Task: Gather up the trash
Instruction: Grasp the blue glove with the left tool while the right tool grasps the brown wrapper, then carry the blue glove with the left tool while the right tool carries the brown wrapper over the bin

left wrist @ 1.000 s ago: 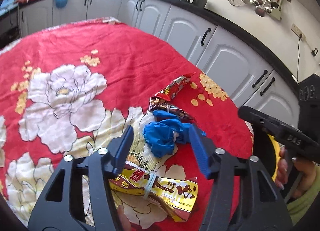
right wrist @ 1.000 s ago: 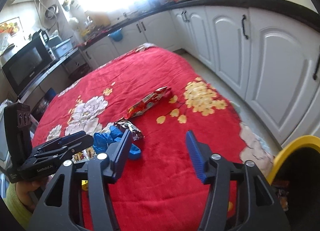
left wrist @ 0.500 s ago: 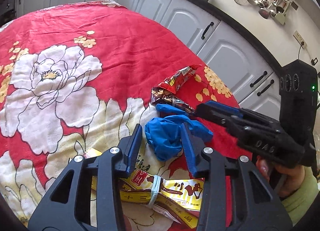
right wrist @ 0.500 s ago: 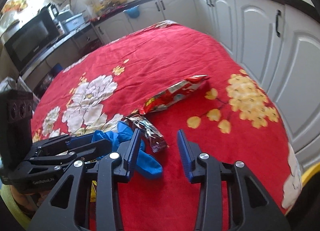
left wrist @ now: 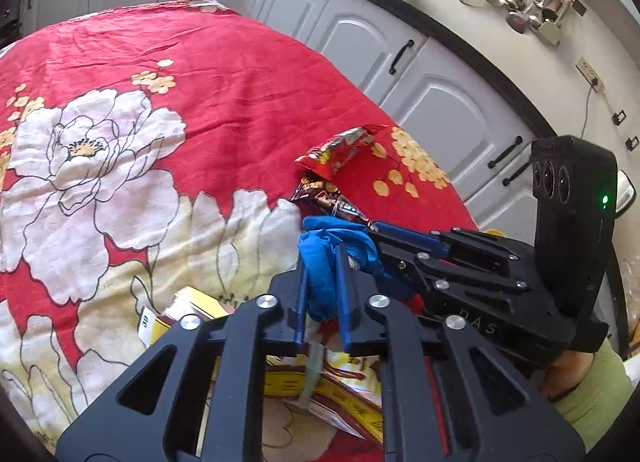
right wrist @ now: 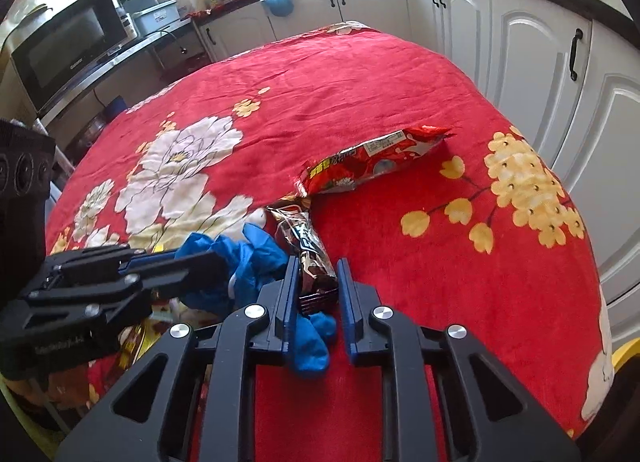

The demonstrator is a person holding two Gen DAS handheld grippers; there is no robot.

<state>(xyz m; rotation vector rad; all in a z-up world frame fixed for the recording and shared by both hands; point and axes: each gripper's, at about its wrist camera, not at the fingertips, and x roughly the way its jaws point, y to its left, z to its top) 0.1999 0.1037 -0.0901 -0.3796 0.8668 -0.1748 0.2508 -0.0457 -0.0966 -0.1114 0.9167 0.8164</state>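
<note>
Your left gripper (left wrist: 322, 296) fingers just clamped the crumpled blue rubber glove (left wrist: 320, 262), your right gripper (right wrist: 316, 296) the dark shiny snack wrapper (right wrist: 310, 258).

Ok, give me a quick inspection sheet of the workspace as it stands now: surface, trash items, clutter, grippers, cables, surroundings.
Surface: red floral cloth over the table, rumpled.
Job's things: blue glove; dark snack wrapper; red snack wrapper lying apart, farther out; yellow packet under the left gripper.
Clutter: nothing seen beyond the trash.
Grippers: left gripper, jaws just closed, clamped on the blue glove; right gripper, jaws just closed on the dark snack wrapper's near end, with glove fingers beneath.
Cables: one cord hanging from a wall socket; none on the table.
Surroundings: white cabinets, microwave, hanging utensils, yellow bin rim at the right edge.
</note>
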